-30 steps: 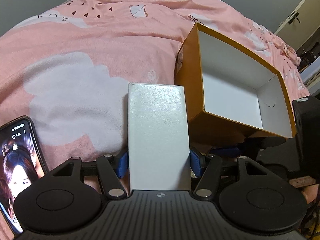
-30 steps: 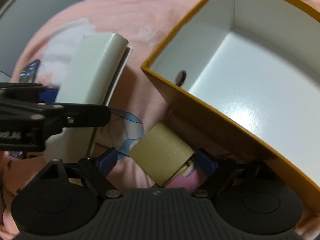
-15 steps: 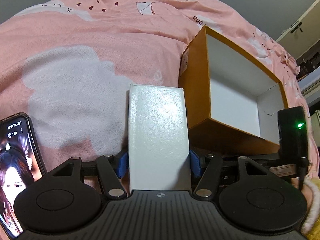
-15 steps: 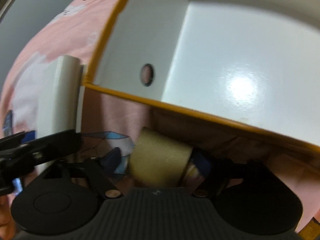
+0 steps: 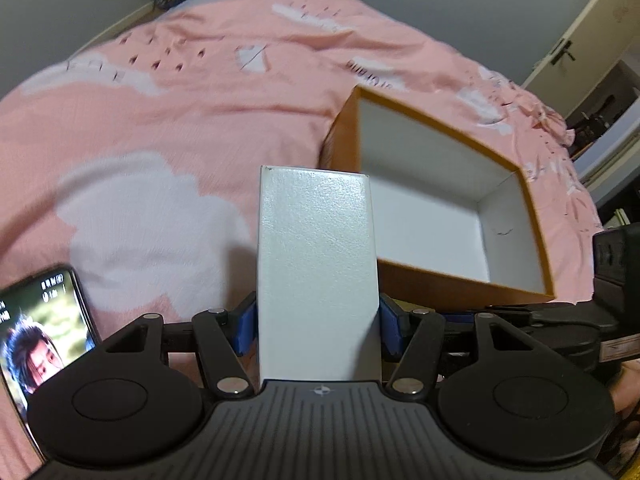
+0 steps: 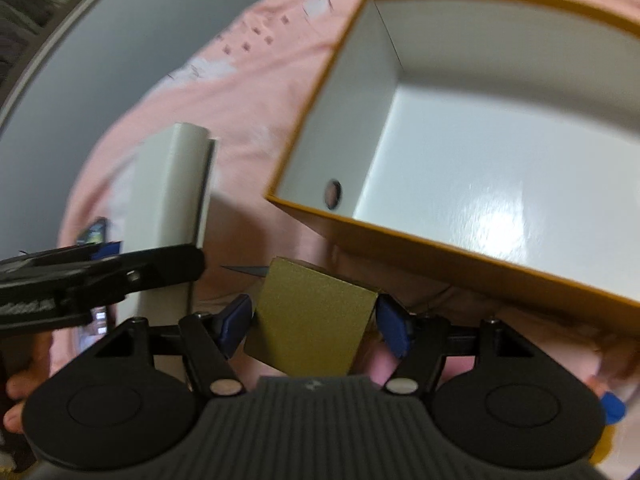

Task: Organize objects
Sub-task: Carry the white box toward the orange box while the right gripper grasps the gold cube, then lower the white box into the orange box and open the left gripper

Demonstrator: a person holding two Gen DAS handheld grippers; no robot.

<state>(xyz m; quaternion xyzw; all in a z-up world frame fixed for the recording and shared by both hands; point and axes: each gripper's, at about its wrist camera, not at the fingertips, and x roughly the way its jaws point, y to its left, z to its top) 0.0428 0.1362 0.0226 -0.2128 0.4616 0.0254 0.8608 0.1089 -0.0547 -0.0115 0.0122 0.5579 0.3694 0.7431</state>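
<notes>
My left tongs (image 5: 318,330) are clamped on a white box (image 5: 316,268), its blue pads pressing both long sides low down, so most of the box sticks out ahead of the grip. My right tongs (image 6: 314,322) hold a small gold box (image 6: 308,320), gripped by its sides, with one corner tilted up toward the camera. Both boxes are in the air above the bed (image 5: 160,140) with its pink cover, and both are near the open orange box (image 5: 440,208), which sits on the cover with its white inside showing and nothing in it that I can see. The white box is just beside the orange box's near left corner; the gold box hangs in front of its near wall (image 6: 460,256). A phone (image 5: 36,344) with a lit screen lies on the cover at my far left.

I judge the risk to be the rim: if I come in too low, either box could catch the orange wall and twist in the pads, the white one most easily because it is held so far down. The orange box rests on soft bedding, so a knock could push or tip it. My two tongs are close together and could bump each other over the opening
</notes>
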